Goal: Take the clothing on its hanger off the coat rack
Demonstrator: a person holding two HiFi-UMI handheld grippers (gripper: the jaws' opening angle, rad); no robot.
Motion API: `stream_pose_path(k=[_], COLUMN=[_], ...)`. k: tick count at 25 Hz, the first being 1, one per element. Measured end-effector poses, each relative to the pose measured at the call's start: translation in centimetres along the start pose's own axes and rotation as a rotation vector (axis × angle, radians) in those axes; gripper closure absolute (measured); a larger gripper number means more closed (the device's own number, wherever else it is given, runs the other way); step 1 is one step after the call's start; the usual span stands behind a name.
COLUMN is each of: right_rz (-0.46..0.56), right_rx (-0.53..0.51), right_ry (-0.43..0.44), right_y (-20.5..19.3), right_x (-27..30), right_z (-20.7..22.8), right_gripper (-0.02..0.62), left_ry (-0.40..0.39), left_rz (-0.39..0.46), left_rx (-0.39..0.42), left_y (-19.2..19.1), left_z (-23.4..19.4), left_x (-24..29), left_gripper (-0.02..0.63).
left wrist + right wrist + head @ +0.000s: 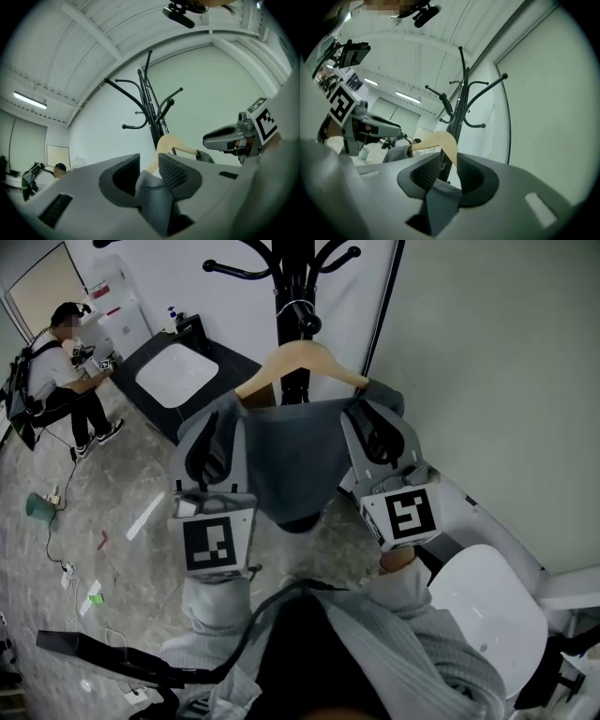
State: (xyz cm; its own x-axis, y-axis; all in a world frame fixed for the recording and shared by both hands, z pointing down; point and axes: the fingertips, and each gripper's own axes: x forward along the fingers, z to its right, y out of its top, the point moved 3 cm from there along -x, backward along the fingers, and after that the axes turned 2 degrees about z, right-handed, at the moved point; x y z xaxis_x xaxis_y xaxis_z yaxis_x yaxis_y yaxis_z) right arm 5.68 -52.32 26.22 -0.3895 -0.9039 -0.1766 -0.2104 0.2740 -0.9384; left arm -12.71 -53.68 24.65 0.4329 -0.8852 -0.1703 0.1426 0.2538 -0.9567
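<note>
Seen from above, a grey garment [291, 460] hangs on a pale wooden hanger [302, 360], hooked on a black coat rack [291, 277] at the far middle of the scene, against a white wall. The person holds a pair of tongs up at each shoulder of the garment.

The left tongs [214, 432] sit at the garment's left shoulder. Their jaws stand partly apart, with a fold of grey cloth and the tip of the hanger in the gap. The cloth lies against one pad, and a dark gap shows at the other.

The right tongs [380, 427] sit at the right shoulder. Their jaws are also partly apart, and the hanger's arm and a fold of cloth pass between them, not visibly clamped.

Far left, another person [61, 371] sits on the floor.
</note>
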Motion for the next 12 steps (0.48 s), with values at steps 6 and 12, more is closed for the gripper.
stream_pose_path(k=[6,12], right_rz=[-0.136,-0.260], right_rx=[-0.198,-0.371], right_ry=[0.029,0.080], right_y=[-1.9,-4.6], right_x=[4.0,6.6], right_z=[2.8,3.3], right_gripper=[0.414,0.400], left_ry=[-0.012,-0.071], left_rz=[-0.107,-0.182], left_rx=[0.301,0.447], left_y=[-1.8,-4.2], left_z=[-0.5,0.0], left_x=[4.8,7.2], left_gripper=[0.408,0.380])
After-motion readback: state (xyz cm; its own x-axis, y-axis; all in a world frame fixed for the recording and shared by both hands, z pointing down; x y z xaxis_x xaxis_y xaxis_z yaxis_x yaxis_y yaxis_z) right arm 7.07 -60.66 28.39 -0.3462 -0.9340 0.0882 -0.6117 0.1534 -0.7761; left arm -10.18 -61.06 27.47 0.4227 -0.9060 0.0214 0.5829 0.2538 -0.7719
